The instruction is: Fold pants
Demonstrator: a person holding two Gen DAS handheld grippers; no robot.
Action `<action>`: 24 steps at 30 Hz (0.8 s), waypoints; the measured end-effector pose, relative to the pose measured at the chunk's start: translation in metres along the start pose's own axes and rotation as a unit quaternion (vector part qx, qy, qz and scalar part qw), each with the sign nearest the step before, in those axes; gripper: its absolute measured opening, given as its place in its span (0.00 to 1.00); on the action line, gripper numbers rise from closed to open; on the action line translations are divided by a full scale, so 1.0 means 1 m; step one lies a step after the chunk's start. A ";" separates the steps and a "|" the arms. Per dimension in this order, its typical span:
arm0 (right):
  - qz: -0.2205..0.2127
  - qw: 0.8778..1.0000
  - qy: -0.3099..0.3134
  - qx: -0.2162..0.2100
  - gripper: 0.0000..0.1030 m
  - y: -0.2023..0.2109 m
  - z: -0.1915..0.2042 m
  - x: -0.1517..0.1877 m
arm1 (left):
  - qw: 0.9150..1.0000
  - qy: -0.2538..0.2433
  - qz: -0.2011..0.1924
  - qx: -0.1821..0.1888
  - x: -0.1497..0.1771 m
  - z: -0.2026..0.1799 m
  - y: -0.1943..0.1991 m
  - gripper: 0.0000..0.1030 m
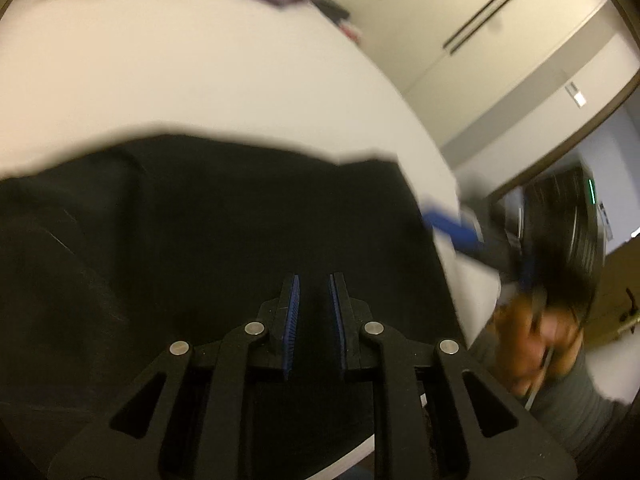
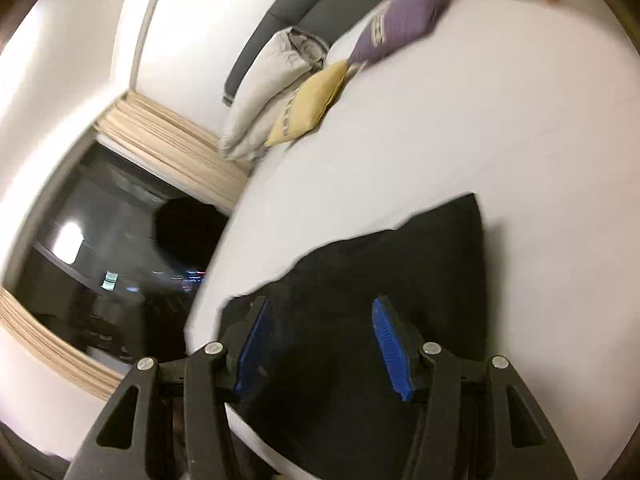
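Note:
Black pants lie spread on a white bed. My left gripper hovers over them with its jaws a narrow gap apart; whether cloth sits between them cannot be told. In the right wrist view the pants lie near the bed's edge, and my right gripper is wide open just above them, holding nothing. The right gripper also shows in the left wrist view, blurred, at the pants' right edge.
A yellow pillow, a purple pillow and a white pillow lie at the head of the bed. A dark window with beige curtains is left of the bed. Wardrobe doors stand beyond it.

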State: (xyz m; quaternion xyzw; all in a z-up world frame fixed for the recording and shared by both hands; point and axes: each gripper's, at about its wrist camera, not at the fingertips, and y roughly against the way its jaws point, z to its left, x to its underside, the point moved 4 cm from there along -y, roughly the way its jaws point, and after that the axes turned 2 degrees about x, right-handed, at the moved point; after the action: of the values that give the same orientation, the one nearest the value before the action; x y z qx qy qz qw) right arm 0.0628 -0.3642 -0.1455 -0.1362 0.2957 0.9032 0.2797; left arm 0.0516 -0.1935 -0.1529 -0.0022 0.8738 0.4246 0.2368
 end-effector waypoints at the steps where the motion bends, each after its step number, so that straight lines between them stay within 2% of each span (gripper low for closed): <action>1: 0.014 1.000 -0.007 0.001 0.55 -0.011 -0.007 -0.004 | 1.000 -0.002 0.009 -0.008 0.011 0.003 -0.009 0.14; 3: 0.044 0.998 -0.014 0.043 0.52 -0.032 -0.030 -0.014 | 1.000 -0.003 0.008 -0.018 0.023 0.009 -0.020 0.14; 4: 0.058 0.996 -0.026 0.058 0.43 -0.042 -0.042 -0.015 | 1.000 0.005 0.000 -0.009 0.024 0.012 -0.021 0.14; 5: 0.061 0.995 -0.037 0.066 0.17 -0.044 -0.053 -0.018 | 1.000 0.022 -0.006 0.006 0.025 0.016 -0.021 0.14; 6: 0.060 0.995 -0.046 0.072 0.00 -0.046 -0.062 -0.019 | 0.999 0.034 -0.009 0.019 0.025 0.020 -0.022 0.14; 10: 0.030 0.993 -0.097 0.062 0.00 -0.030 -0.097 -0.036 | 0.999 0.028 -0.024 0.033 0.030 0.019 -0.023 0.14; 11: 0.023 0.993 -0.097 0.061 0.04 -0.021 -0.094 -0.033 | 0.999 0.028 -0.026 0.029 0.030 0.017 -0.019 0.14; 12: 0.016 0.994 -0.094 0.055 0.14 -0.009 -0.086 -0.031 | 0.999 0.032 -0.031 0.024 0.029 0.017 -0.017 0.14; 13: 0.014 0.995 -0.090 0.039 0.19 -0.002 -0.078 -0.025 | 0.998 0.031 -0.045 0.023 0.026 0.012 -0.009 0.14; 14: 0.015 0.996 -0.085 0.007 0.26 0.009 -0.064 -0.013 | 0.998 0.026 -0.057 0.029 0.023 0.008 -0.005 0.14; 16: 0.025 0.996 -0.071 -0.048 0.31 0.023 -0.038 0.013 | 0.997 0.020 -0.068 0.035 0.021 0.004 0.001 0.14; 18: 0.063 0.993 -0.069 -0.069 0.31 0.020 -0.027 0.049 | 0.998 0.021 -0.051 0.025 0.027 0.008 -0.007 0.14; 19: 0.086 0.992 -0.073 -0.062 0.31 0.013 -0.029 0.067 | 0.999 0.024 -0.042 0.019 0.031 0.012 -0.014 0.14; 20: 0.104 0.991 -0.072 -0.046 0.30 0.007 -0.034 0.082 | 0.999 0.028 -0.035 0.017 0.038 0.016 -0.020 0.14; 21: 0.110 0.991 -0.068 -0.025 0.11 0.004 -0.043 0.096 | 0.998 0.029 -0.042 0.022 0.045 0.020 -0.019 0.14; 22: 0.099 0.993 -0.067 -0.018 0.00 0.008 -0.051 0.101 | 0.998 0.031 -0.053 0.029 0.048 0.023 -0.019 0.14; 24: 0.085 0.993 -0.082 -0.024 0.00 0.012 -0.064 0.105 | 0.997 0.040 -0.058 0.042 0.048 0.026 -0.024 0.14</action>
State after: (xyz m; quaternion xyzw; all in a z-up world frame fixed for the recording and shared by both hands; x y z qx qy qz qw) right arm -0.0241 -0.3672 -0.2338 -0.0429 0.2609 0.9386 0.2216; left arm 0.0245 -0.1799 -0.2040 -0.0600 0.8982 0.3724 0.2257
